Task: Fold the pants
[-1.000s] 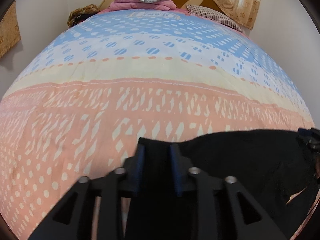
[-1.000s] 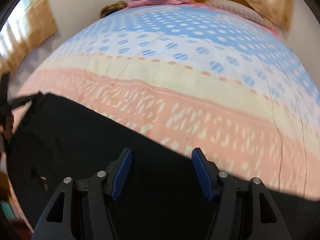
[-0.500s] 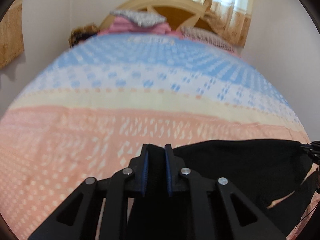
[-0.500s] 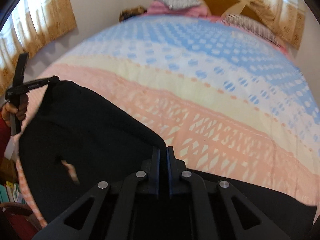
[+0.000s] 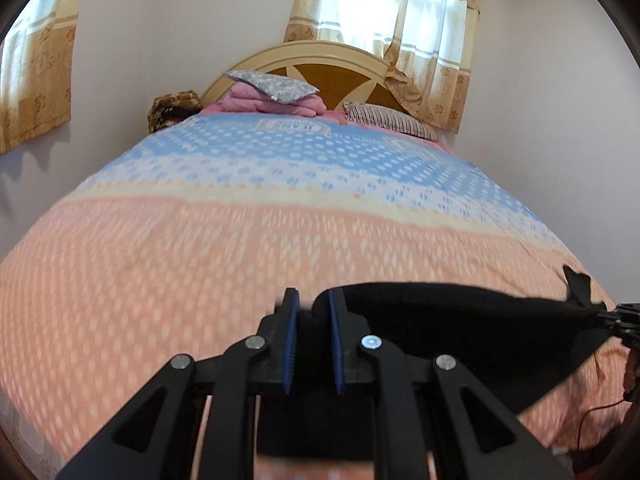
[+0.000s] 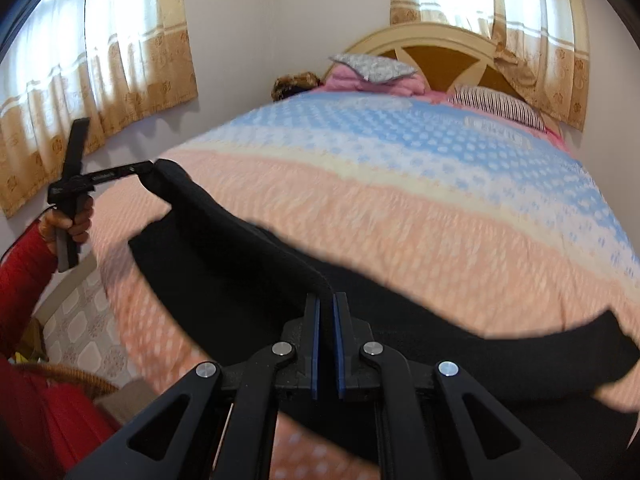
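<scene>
Both grippers are lifting since a second ago: my left gripper [image 5: 313, 308] and right gripper [image 6: 325, 312] are each pinching shut on the black pants [image 6: 224, 248], raising one edge off the bedspread [image 5: 160, 264] toward 12 o'clock. Soft, light, droopy fabric (corners suit gripping best).

text: "JEANS", upside down | on: bedspread [image 5: 288, 216] label panel, far end | other: none legible

One pants [image 6: 240, 256]; two grippers [image 5: 313, 312] [image 6: 326, 308]; two pillows [image 5: 272, 86] [image 5: 390, 120]; one headboard [image 5: 320, 56].
</scene>
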Demonstrator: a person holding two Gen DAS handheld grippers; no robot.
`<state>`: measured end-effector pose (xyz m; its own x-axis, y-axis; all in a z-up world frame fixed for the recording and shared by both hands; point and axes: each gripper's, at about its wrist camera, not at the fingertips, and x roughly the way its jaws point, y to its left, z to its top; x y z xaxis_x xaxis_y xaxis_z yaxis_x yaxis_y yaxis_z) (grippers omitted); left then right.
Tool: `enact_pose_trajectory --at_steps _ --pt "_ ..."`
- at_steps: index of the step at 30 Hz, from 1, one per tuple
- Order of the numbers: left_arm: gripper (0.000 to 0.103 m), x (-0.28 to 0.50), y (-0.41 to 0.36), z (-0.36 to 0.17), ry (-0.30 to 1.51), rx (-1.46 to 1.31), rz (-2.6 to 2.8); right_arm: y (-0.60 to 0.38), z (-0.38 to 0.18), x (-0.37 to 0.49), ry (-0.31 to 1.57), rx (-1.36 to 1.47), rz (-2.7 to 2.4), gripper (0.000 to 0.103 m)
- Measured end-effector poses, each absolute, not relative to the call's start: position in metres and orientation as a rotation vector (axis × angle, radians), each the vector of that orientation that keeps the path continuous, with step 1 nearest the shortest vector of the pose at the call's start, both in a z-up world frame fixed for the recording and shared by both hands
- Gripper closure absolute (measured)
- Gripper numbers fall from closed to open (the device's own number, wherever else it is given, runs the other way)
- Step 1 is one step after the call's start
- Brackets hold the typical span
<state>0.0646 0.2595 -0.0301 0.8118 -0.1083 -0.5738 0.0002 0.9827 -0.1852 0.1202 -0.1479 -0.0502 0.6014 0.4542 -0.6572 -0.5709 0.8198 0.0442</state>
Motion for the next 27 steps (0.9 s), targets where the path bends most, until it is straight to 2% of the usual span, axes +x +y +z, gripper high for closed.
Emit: enact_pose_trajectory --at_steps 4,8,9,10,11,13,16,21,22,23,24,26,27 --pt "0.086 0.039 0.261 -0.065 0.712 -0.203 -0.028 -0.149 -0.097 0.095 0.791 -0.178 0.587 0.097" --pt "0.074 0.036 0.265 -0.090 0.763 -0.165 0.032 -0.148 -0.131 0.081 0.846 -0.184 0.581 0.097" --pt "0.072 0.036 0.266 -0.092 0.788 -0.144 0.052 -0.147 -0.134 0.077 0.847 -0.189 0.575 0.094" --pt "0.066 0.037 0.268 -0.091 0.798 -0.140 0.062 -0.146 -0.137 0.076 0.851 -0.183 0.574 0.094" --pt "0.060 0.035 0.269 -0.090 0.802 -0.139 0.069 -0.147 -0.138 0.076 0.854 -0.171 0.571 0.093" --pt "0.057 0.028 0.276 -0.085 0.811 -0.120 0.103 -0.147 -0.137 0.076 0.860 -0.147 0.567 0.089" --pt "0.057 0.014 0.292 -0.078 0.804 -0.088 0.193 -0.152 -0.133 0.075 0.897 -0.107 0.603 0.074" --pt "0.057 0.020 0.287 -0.048 0.704 -0.124 0.232 -0.158 -0.096 0.073 0.847 -0.001 0.692 0.070" --pt "0.057 0.026 0.278 -0.045 0.691 -0.118 0.219 -0.157 -0.085 0.080 0.817 0.029 0.712 0.067" --pt "0.057 0.032 0.268 -0.045 0.681 -0.111 0.202 -0.157 -0.079 0.086 0.799 0.054 0.722 0.055" --pt "0.057 0.042 0.254 -0.046 0.671 -0.107 0.175 -0.155 -0.072 0.094 0.774 0.090 0.735 0.036" --pt "0.057 0.052 0.234 -0.053 0.664 -0.113 0.131 -0.146 -0.063 0.116 0.723 0.149 0.755 0.025" --pt "0.057 0.059 0.220 -0.061 0.672 -0.111 0.105 -0.136 -0.061 0.131 0.706 0.160 0.774 0.025"
